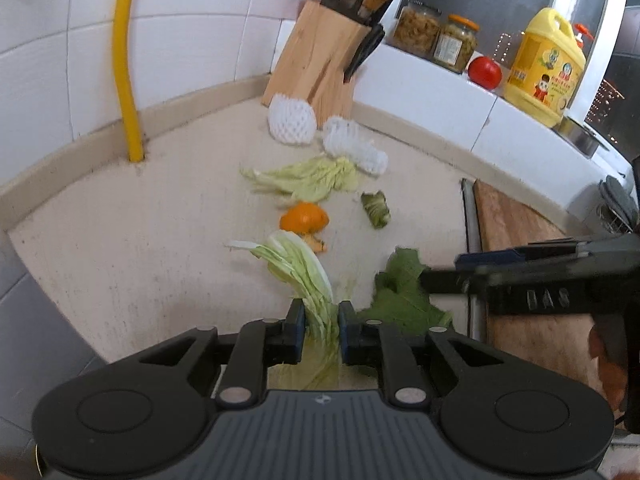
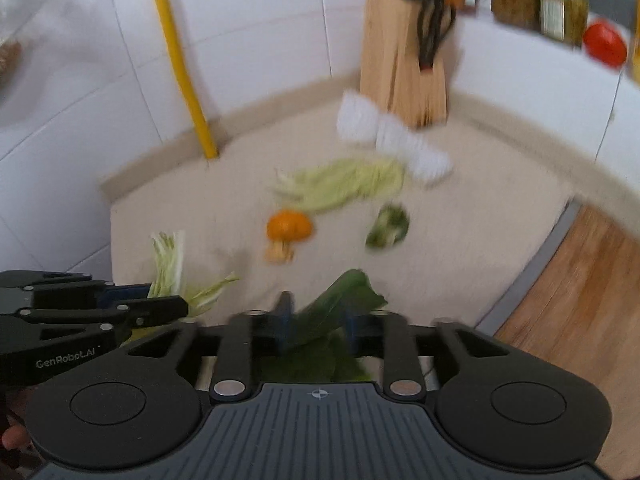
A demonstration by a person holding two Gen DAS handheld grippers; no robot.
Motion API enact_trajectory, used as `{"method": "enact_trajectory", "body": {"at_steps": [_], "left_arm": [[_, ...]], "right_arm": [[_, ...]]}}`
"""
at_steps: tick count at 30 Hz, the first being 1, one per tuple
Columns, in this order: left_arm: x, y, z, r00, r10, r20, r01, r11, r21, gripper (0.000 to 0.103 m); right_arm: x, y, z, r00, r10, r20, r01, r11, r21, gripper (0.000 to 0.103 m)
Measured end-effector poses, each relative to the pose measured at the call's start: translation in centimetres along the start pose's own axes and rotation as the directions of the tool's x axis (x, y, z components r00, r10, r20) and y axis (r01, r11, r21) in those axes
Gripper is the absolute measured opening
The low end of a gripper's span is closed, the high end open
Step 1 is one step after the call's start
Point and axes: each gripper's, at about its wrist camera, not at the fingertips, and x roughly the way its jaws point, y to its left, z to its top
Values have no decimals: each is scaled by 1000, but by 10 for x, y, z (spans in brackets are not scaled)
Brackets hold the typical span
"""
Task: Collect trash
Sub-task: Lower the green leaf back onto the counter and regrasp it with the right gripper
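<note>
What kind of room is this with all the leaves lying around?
Most likely a home kitchen. A wooden knife block stands in the tiled corner, jars and a tomato sit on the ledge, and vegetable scraps lie on the countertop.

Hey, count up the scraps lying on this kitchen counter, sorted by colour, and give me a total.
Pale green cabbage leaves: 2, one between the left gripper fingers, one farther back
Dark green: 2, a big leaf at the right gripper, a small wad
Orange peel: 1
White foam nets: 2
Total: 7
</note>
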Motion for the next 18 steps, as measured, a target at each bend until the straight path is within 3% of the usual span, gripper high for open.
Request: {"method": "enact_trajectory", "body": {"at_steps": [2, 7, 18], "left_arm": [[2, 1, -1, 1000, 1, -2, -1, 1000, -5, 22], [9, 7, 1, 1000, 21, -5, -21, 1000, -16, 32], [3, 18, -14, 998, -9, -64, 4, 997, -72, 41]], "right_arm": [[6, 7, -5, 999, 22, -30, -23, 999, -34, 85], [23, 18, -13, 996, 37, -85, -43, 997, -68, 87], [36, 13, -18, 989, 57, -135, -70, 993, -93, 93]]}}
